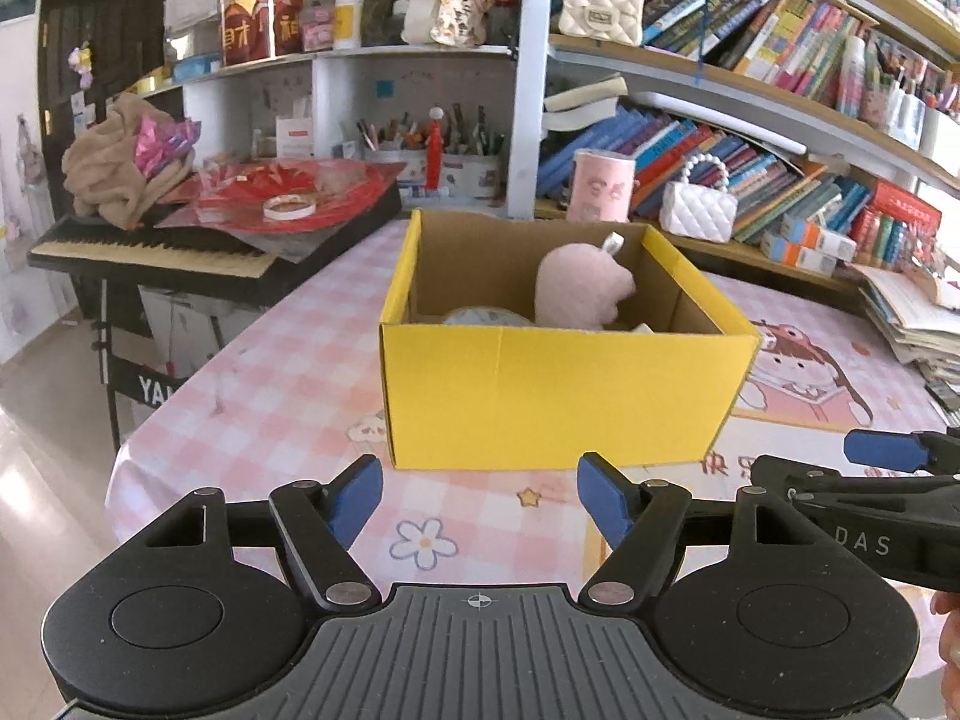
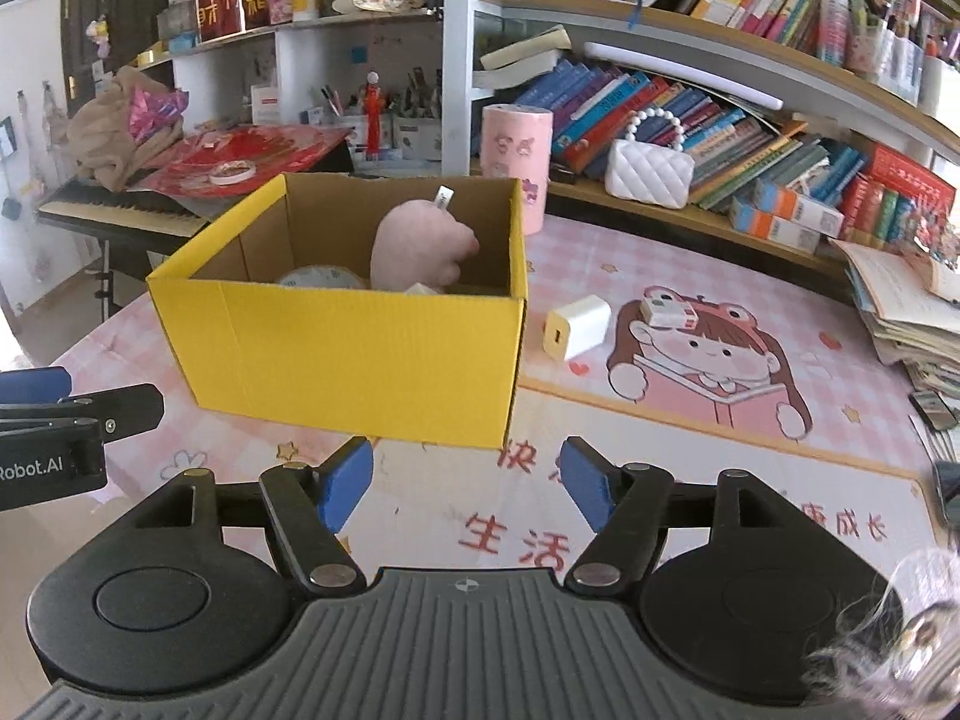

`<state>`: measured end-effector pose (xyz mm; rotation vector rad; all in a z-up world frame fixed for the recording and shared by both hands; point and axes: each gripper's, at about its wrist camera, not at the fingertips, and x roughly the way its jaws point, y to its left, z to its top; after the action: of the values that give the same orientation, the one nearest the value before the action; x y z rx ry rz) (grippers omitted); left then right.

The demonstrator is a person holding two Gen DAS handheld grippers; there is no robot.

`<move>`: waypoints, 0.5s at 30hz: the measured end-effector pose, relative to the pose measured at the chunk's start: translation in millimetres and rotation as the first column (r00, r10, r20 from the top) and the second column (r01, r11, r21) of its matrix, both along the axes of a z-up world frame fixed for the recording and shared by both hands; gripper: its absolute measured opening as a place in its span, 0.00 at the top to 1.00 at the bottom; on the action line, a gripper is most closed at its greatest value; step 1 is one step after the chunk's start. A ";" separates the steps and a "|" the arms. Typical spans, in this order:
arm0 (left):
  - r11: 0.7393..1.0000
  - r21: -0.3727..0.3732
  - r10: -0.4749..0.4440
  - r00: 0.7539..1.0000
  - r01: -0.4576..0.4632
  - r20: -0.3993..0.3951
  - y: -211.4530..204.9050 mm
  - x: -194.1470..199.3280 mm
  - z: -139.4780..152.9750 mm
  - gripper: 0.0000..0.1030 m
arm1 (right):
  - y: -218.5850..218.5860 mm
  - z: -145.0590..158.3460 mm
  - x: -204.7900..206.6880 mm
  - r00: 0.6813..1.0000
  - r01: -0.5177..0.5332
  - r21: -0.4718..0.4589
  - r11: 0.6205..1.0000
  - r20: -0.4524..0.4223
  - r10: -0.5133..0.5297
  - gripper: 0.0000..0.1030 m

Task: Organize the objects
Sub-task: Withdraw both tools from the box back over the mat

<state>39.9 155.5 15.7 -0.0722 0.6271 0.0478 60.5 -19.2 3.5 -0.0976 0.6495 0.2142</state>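
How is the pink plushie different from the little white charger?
The plushie is pink and fuzzy; the charger is white and smooth. The plushie is rounded, the charger boxy. The plushie sits inside the yellow box; the charger lies on the tablecloth beside it. The plushie looks bigger. Neither is in the tongs.

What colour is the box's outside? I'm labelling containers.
Yellow outside, plain brown cardboard inside; the box shows best in the right wrist view.

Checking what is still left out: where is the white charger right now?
In the right wrist view, the white charger lies on the tablecloth just right of the yellow box, outside it.
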 end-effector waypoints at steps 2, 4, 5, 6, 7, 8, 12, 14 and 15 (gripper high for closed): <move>1.000 -0.004 -0.012 1.000 0.012 -0.007 -1.8 -5.3 -2.1 0.25 | -0.5 -0.4 -5.1 1.000 0.009 -0.003 1.000 0.000 -0.009 0.33; 1.000 -0.007 -0.025 1.000 0.025 -0.012 -3.6 -9.6 -3.6 0.25 | -0.5 -1.4 -10.6 1.000 0.016 -0.006 1.000 -0.001 -0.016 0.32; 0.999 -0.009 -0.032 0.999 0.031 -0.015 -4.3 -11.4 -4.3 0.25 | -0.7 -1.5 -12.7 1.000 0.019 -0.007 1.000 -0.001 -0.019 0.31; 0.999 -0.010 -0.038 0.999 0.038 -0.018 -5.3 -12.8 -5.0 0.24 | -0.7 -2.0 -15.7 1.000 0.022 -0.009 1.000 -0.002 -0.022 0.31; 0.999 -0.012 -0.044 0.999 0.043 -0.022 -6.2 -14.9 -6.0 0.24 | -0.9 -2.6 -17.6 1.000 0.025 -0.010 1.000 -0.003 -0.025 0.31; 0.999 -0.012 -0.048 0.999 0.048 -0.025 -6.6 -16.8 -6.5 0.24 | -1.4 -3.5 -20.0 1.000 0.027 -0.011 1.000 -0.005 -0.027 0.30; 0.998 -0.012 -0.064 0.997 0.064 -0.030 -7.8 -23.5 -8.3 0.24 | -2.5 -5.3 -28.6 0.999 0.040 -0.011 0.999 -0.008 -0.040 0.29; 0.997 -0.013 -0.071 0.997 0.070 -0.036 -8.7 -25.6 -9.1 0.24 | -2.9 -6.5 -32.3 0.999 0.046 -0.011 0.999 -0.011 -0.046 0.29; 0.997 -0.014 -0.074 0.997 0.073 -0.038 -9.3 -26.6 -9.7 0.24 | -3.1 -7.1 -34.2 0.999 0.051 -0.011 0.999 -0.013 -0.051 0.28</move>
<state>13.3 146.1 6.1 -0.0602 0.6685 -0.0256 26.3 -22.3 -3.5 -0.0901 0.6654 0.1625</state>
